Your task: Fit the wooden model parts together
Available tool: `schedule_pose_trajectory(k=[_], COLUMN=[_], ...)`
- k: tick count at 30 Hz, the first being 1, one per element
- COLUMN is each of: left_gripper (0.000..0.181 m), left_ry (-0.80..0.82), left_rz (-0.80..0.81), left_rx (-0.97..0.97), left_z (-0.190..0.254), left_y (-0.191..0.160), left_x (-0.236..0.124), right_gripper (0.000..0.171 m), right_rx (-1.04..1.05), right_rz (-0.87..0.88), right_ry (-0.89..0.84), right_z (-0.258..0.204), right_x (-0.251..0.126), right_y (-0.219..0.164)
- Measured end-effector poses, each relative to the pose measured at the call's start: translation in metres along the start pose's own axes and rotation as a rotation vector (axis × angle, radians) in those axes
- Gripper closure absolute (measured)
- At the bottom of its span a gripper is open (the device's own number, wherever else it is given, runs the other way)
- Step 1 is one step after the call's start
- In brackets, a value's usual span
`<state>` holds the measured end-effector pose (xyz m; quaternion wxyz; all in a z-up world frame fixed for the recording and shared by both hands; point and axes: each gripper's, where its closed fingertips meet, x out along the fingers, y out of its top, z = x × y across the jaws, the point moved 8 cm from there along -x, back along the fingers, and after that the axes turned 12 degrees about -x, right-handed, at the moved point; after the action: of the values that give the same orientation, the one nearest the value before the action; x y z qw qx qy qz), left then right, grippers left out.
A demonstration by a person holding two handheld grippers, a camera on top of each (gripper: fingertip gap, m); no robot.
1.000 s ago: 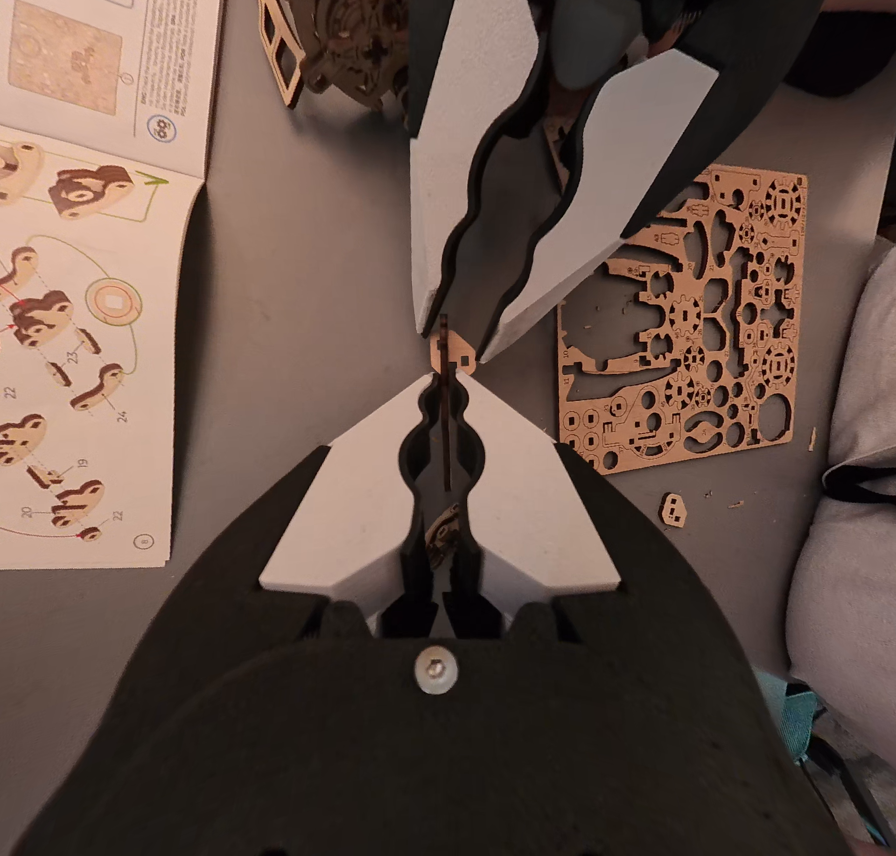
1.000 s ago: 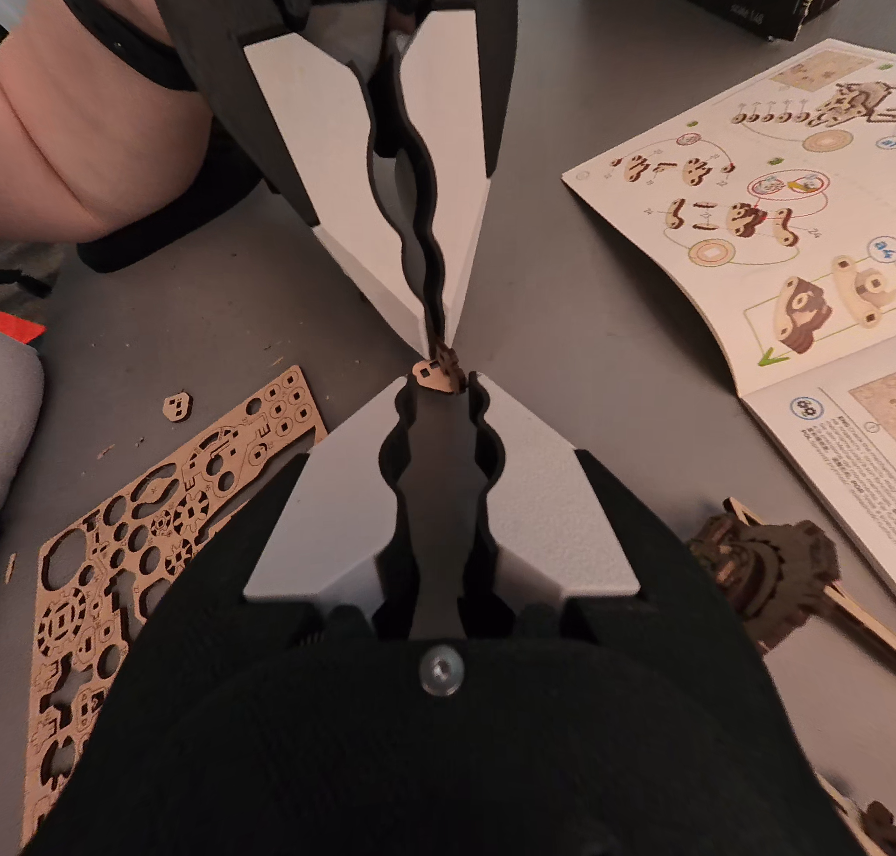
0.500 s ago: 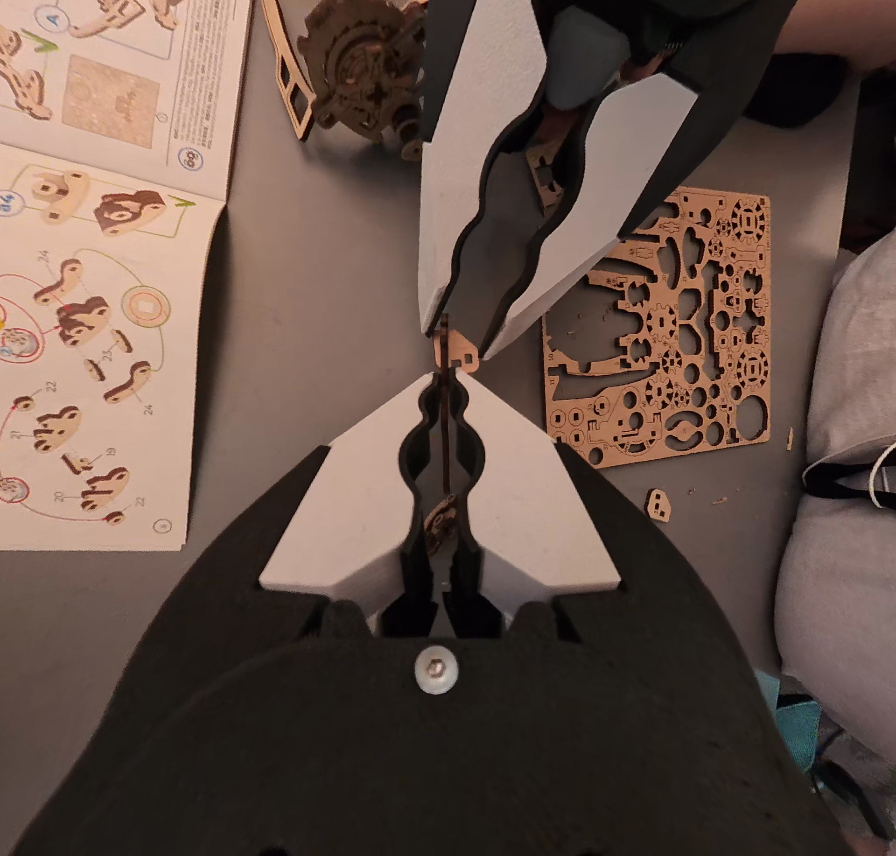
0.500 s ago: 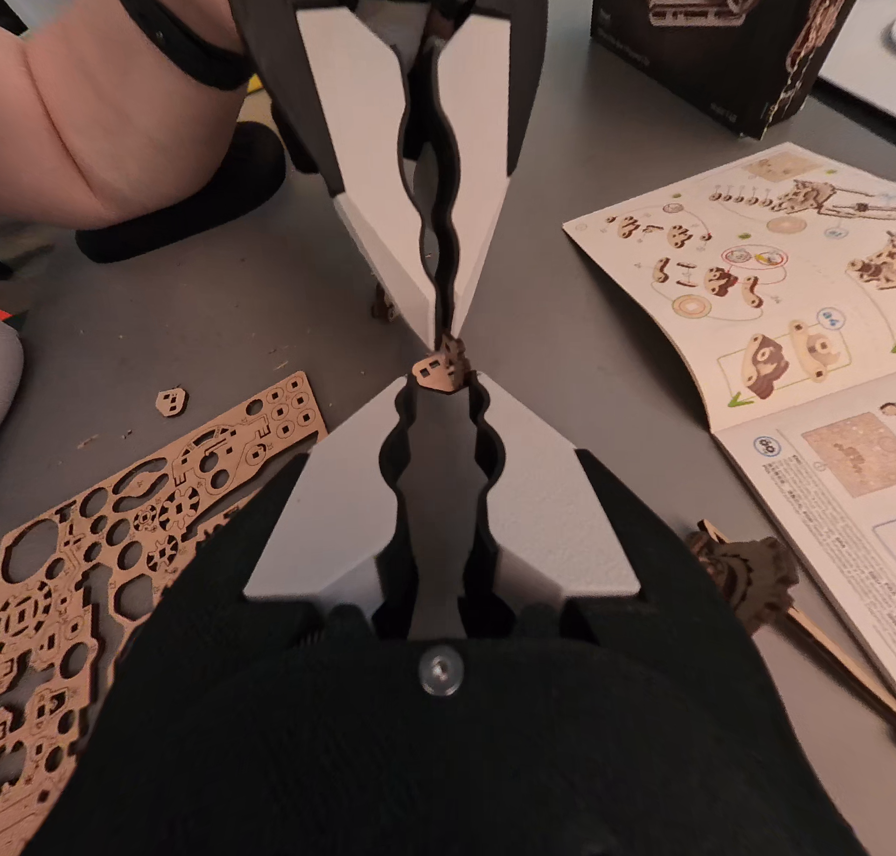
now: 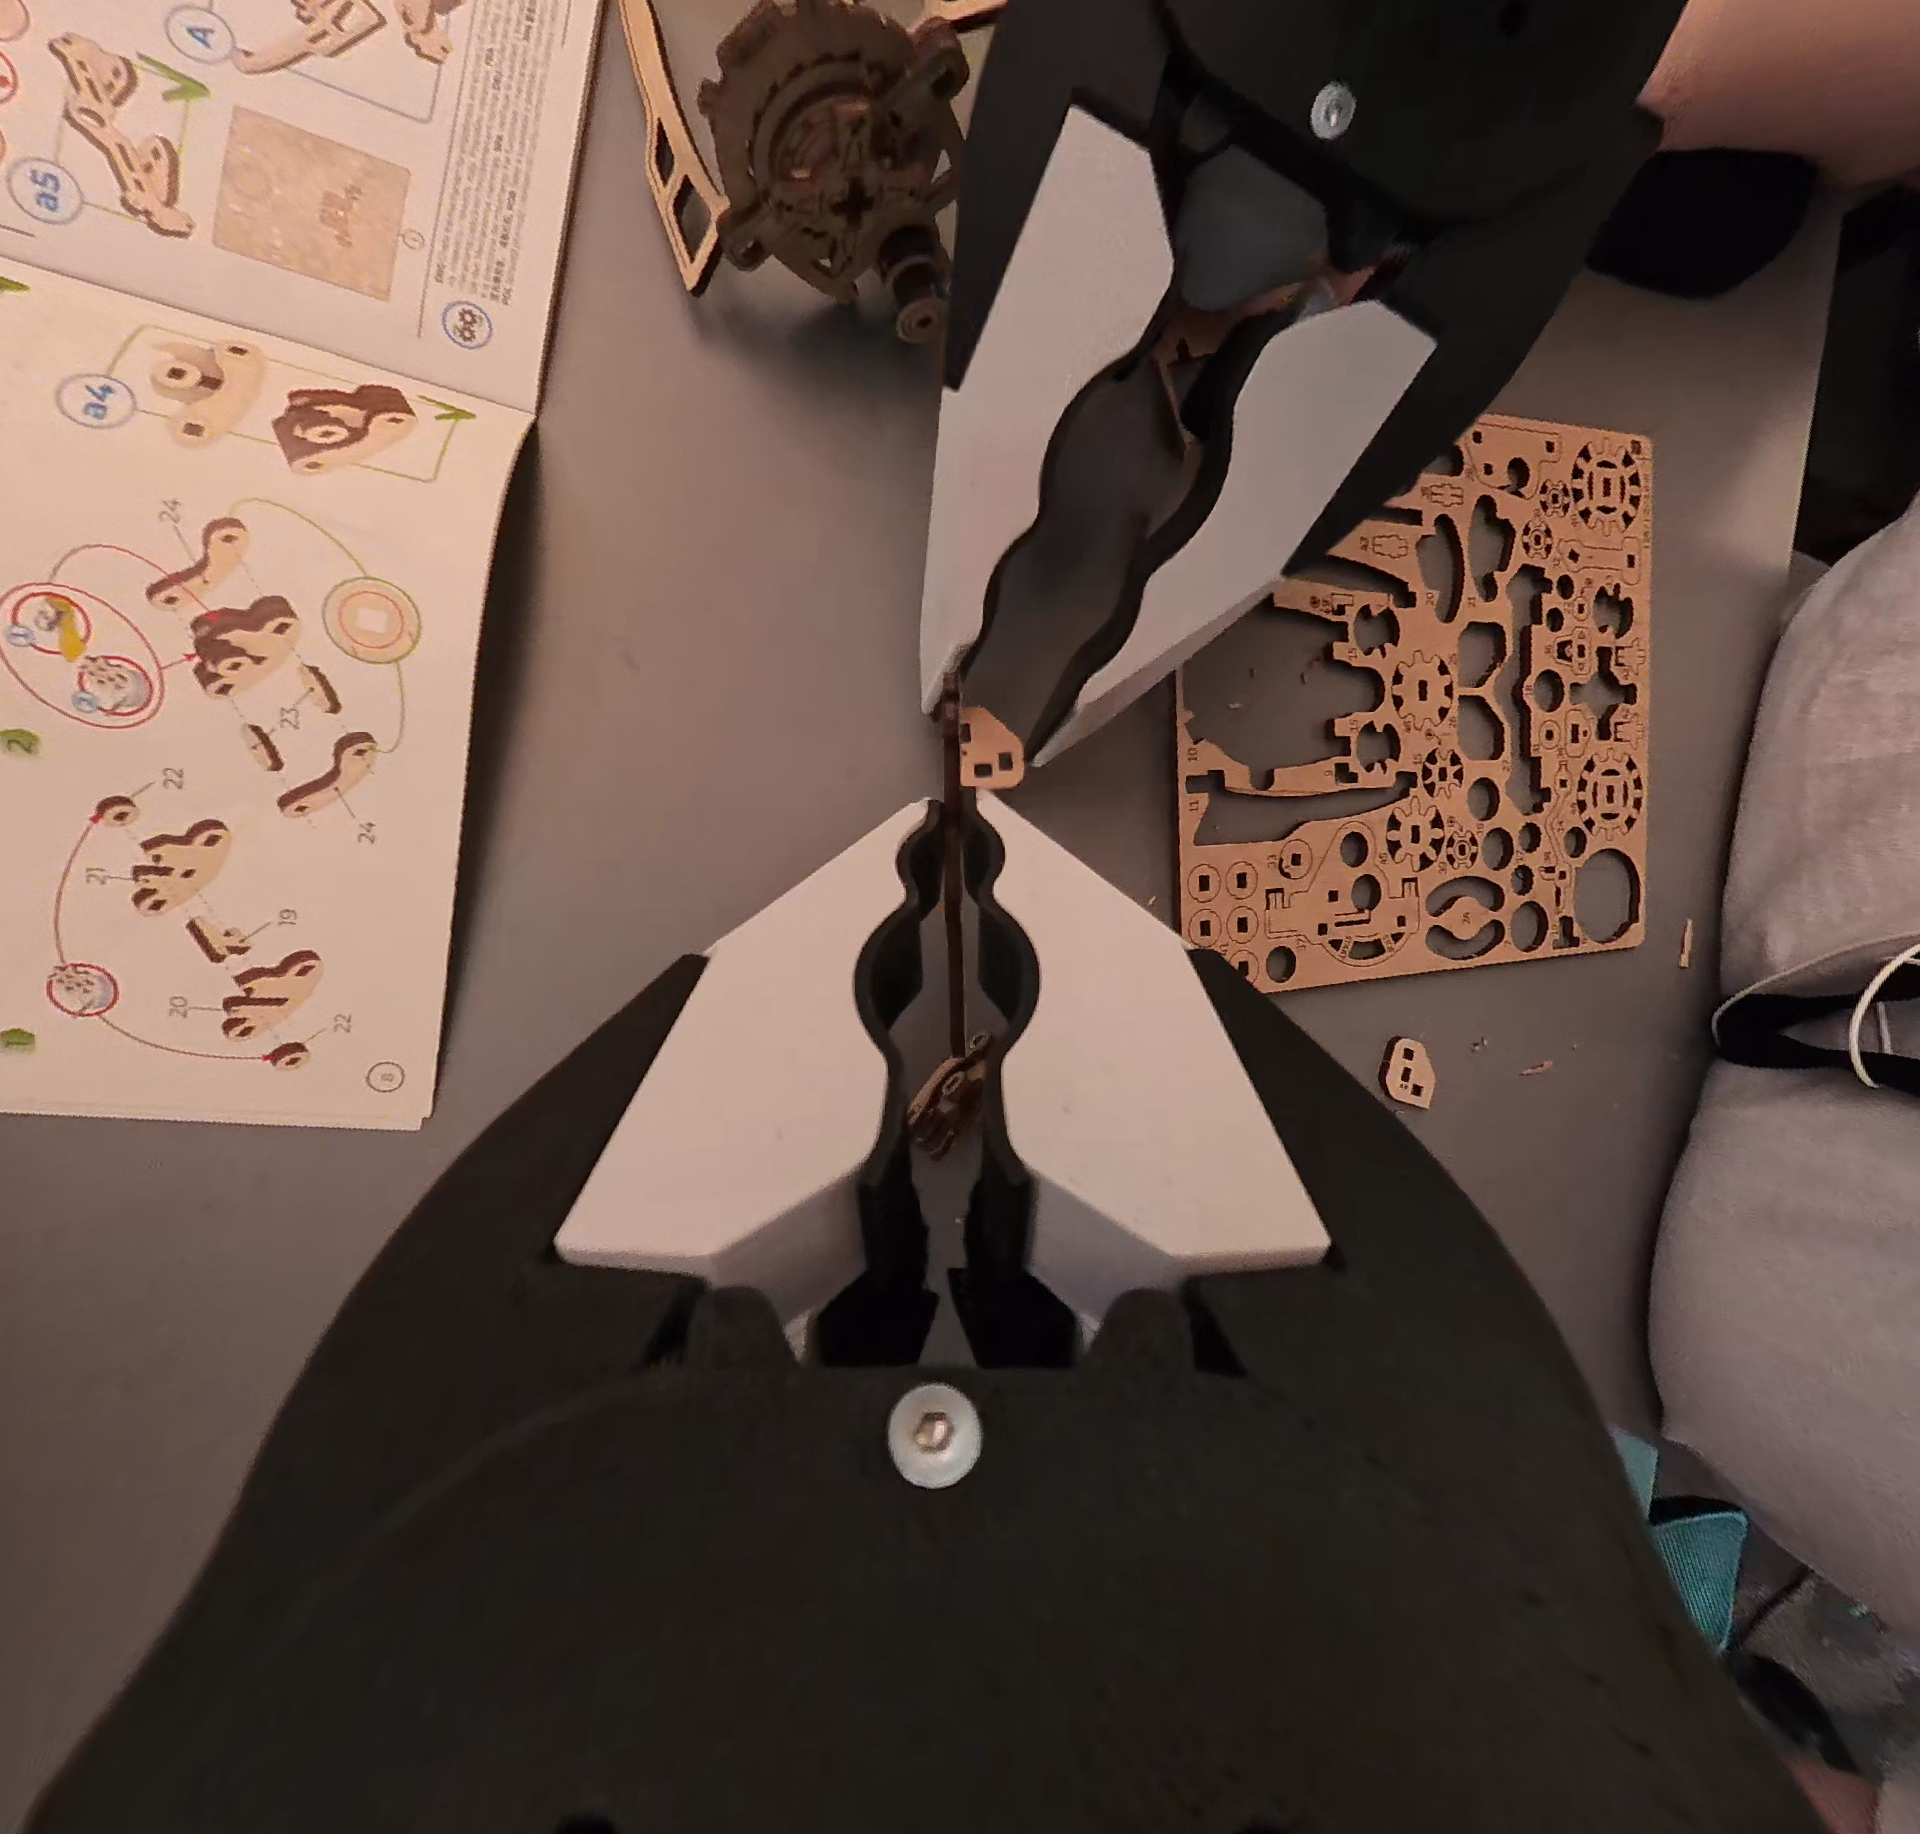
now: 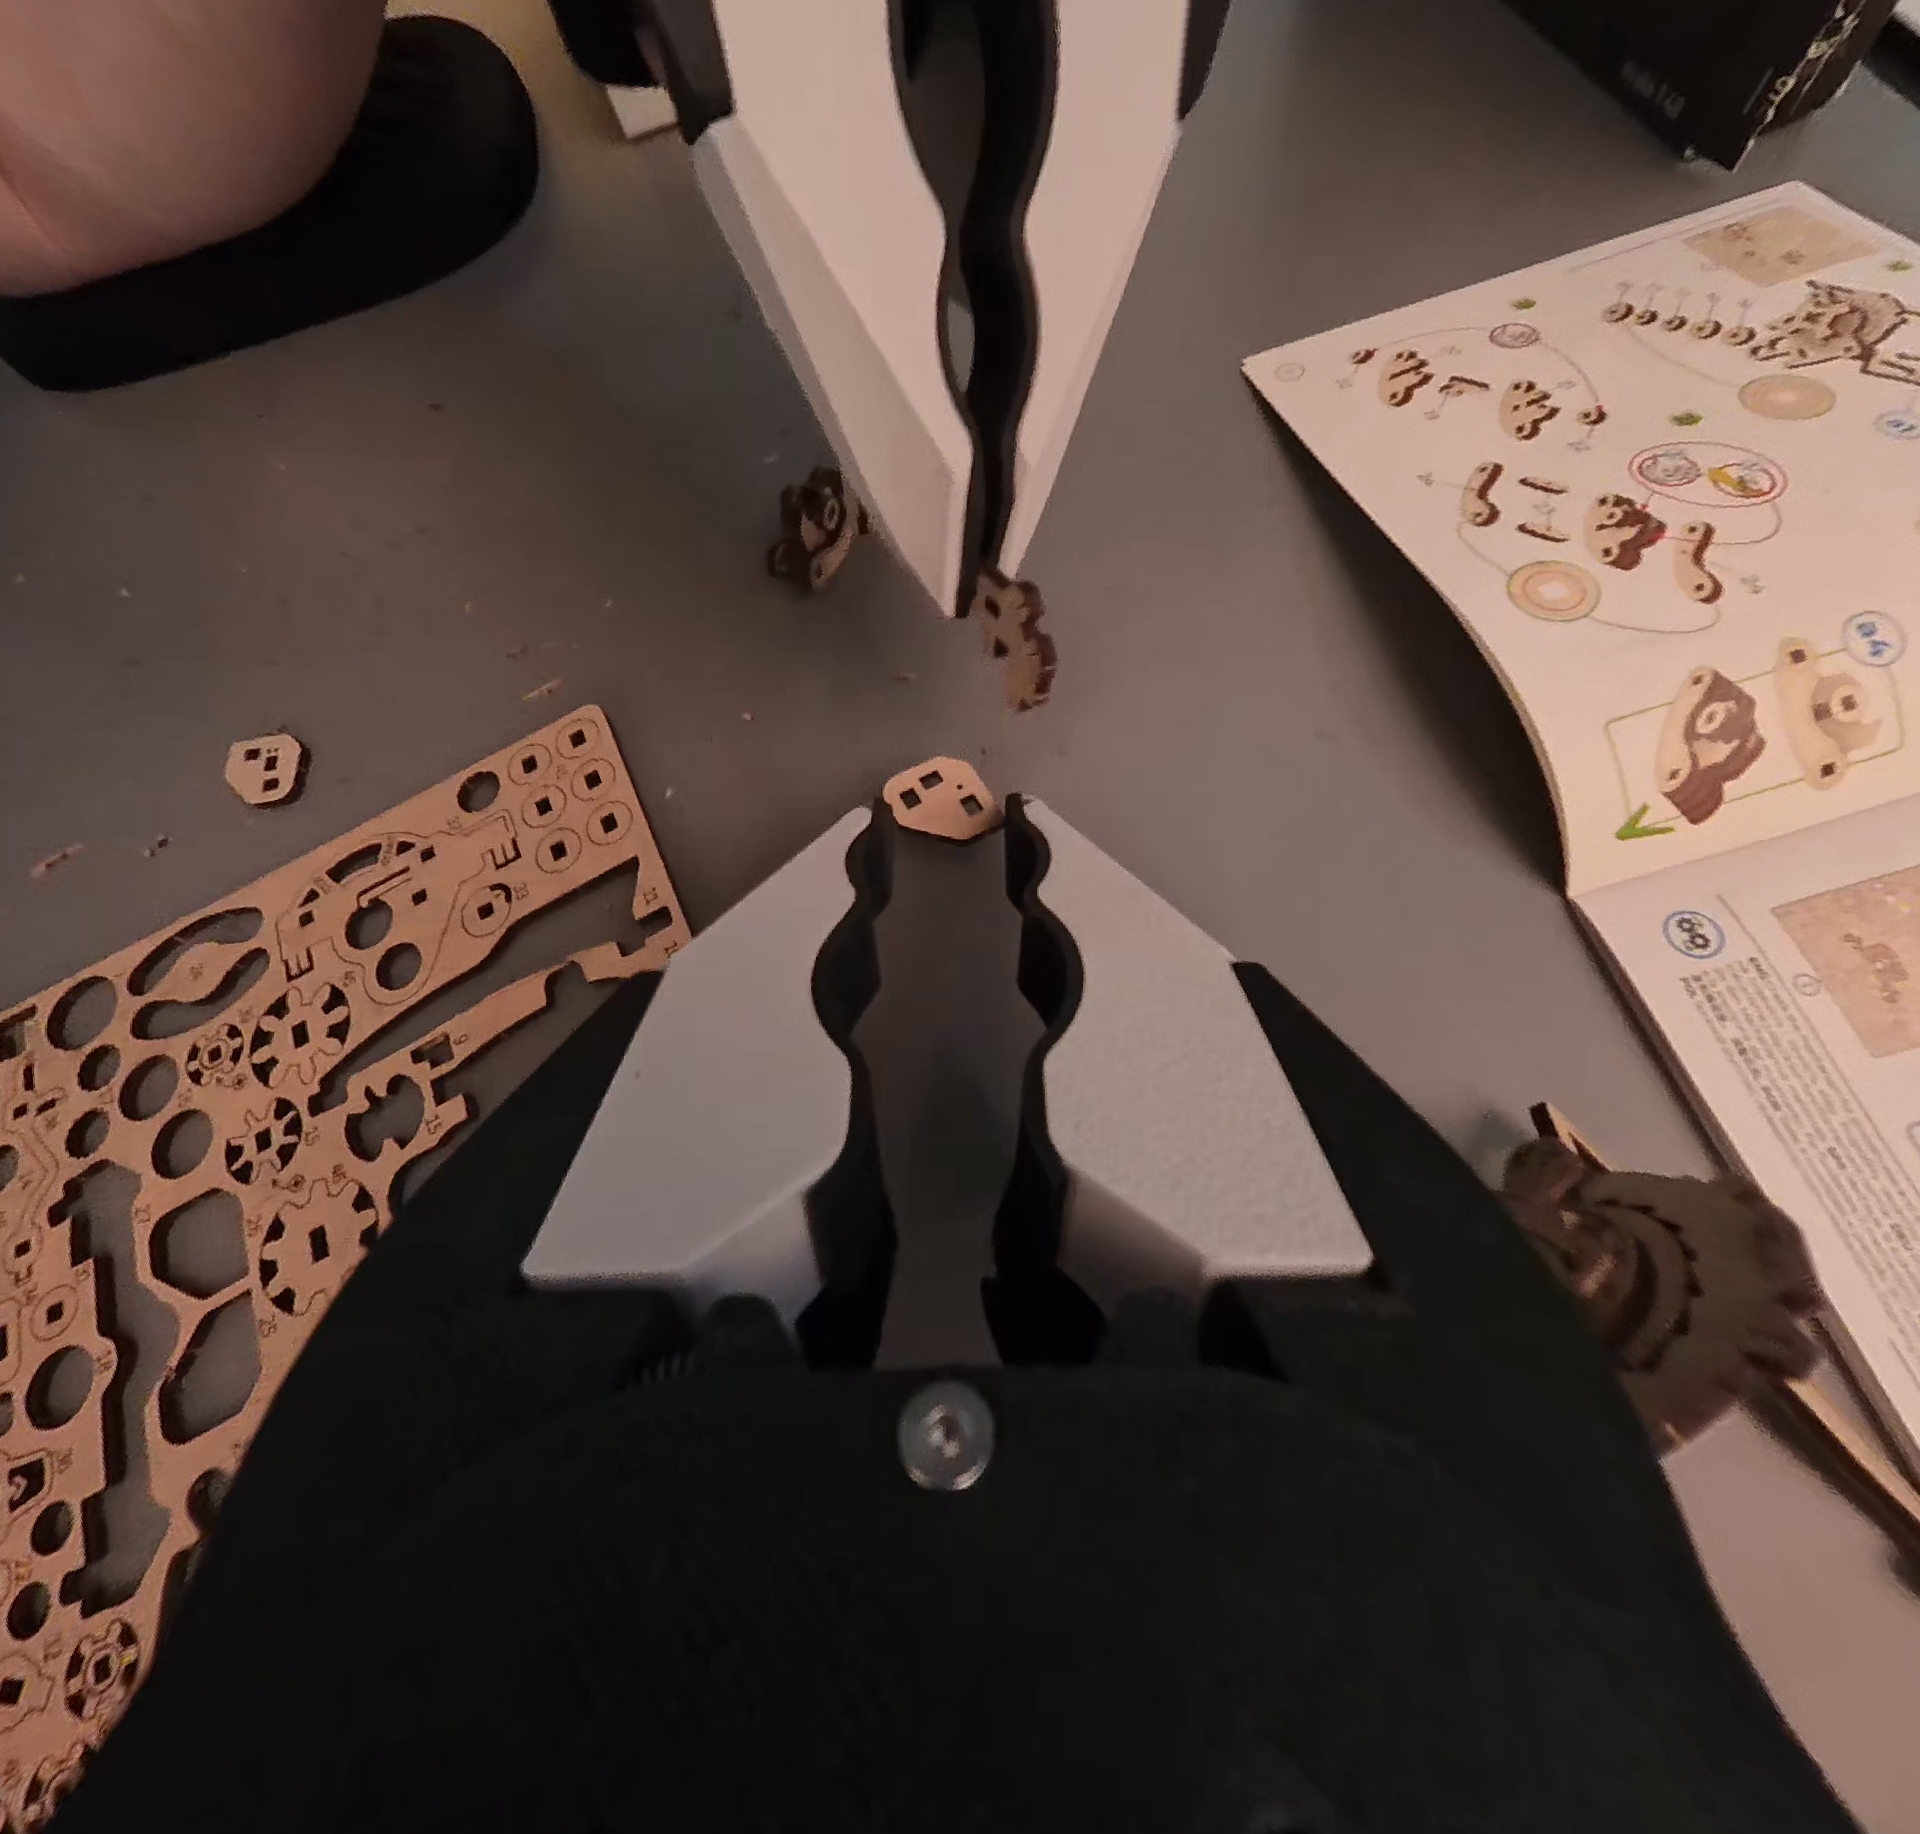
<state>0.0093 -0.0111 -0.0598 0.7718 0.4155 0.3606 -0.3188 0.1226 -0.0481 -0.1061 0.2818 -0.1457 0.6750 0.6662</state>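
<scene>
The two small wooden parts are not joined: in the right wrist view the pale plate (image 6: 943, 810) with square holes sits clamped at the tip of the right tongs (image 6: 951, 823), and the darker lobed piece (image 6: 1013, 631) hangs from the tip of the left tongs (image 6: 987, 579) at 12 o'clock from it, with a clear strip of table between them. In the left wrist view the left tongs (image 5: 951, 813) are pressed together on that dark piece (image 5: 951, 911), seen edge-on as a thin strip, and the plate (image 5: 992, 745) is just beside its far end at 1 o'clock, held by the right tongs (image 5: 987, 735); whether they touch there I cannot tell. So this joint looks still to be made: the plate's holes need lining up with the piece's tabs, then pressing home. Outward on the grey table (image 6: 623, 537), a loose dark part (image 6: 816, 537) lies at 11 o'clock and a loose pale plate (image 6: 267, 771) at 9 o'clock, suggesting more pieces wait. The punched-out sheet (image 6: 260, 1057) lies at 8 o'clock, the open booklet (image 6: 1662, 589) at 2 o'clock, and a built gear assembly (image 6: 1621, 1254) at 4 o'clock, so part of the model is already together.
</scene>
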Motion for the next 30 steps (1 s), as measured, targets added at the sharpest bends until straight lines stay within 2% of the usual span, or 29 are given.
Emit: schedule_pose_trajectory(k=[7,10,13,16,18,19,25,30], left_gripper=[0.181,0.181,0.181,0.181,0.181,0.181,0.181,0.181], left_ry=[0.008,0.006,0.008,0.007,0.014,0.013,0.006,0.006], left_rz=[-0.012,-0.013,-0.010,-0.016,-0.022,-0.023,-0.042,-0.053], left_rx=[0.002,0.003,0.002,0.003,0.008,0.007,0.014,0.019], left_z=[0.000,0.000,-0.001,-0.001,-0.002,-0.002,-0.003,-0.003], left_y=[0.000,0.000,-0.001,-0.001,-0.001,-0.002,-0.003,-0.004], left_x=[0.002,0.001,-0.001,-0.002,-0.002,-0.002,-0.002,0.000], right_gripper=[0.150,0.140,0.141,0.145,0.151,0.157,0.149,0.151], right_rx=[-0.026,-0.055,-0.109,-0.202,-0.241,-0.244,-0.171,-0.163], right_rz=[-0.052,-0.043,-0.016,-0.097,-0.088,-0.082,-0.057,-0.048], right_ry=[0.003,-0.003,-0.025,-0.023,-0.008,0.009,0.050,0.046], right_z=[-0.007,-0.005,-0.002,-0.004,-0.008,-0.010,-0.011,-0.011], right_x=[0.010,0.005,0.001,0.005,0.008,0.010,0.013,0.011], right_y=[0.000,0.000,0.003,-0.001,0.002,0.002,0.004,0.005])
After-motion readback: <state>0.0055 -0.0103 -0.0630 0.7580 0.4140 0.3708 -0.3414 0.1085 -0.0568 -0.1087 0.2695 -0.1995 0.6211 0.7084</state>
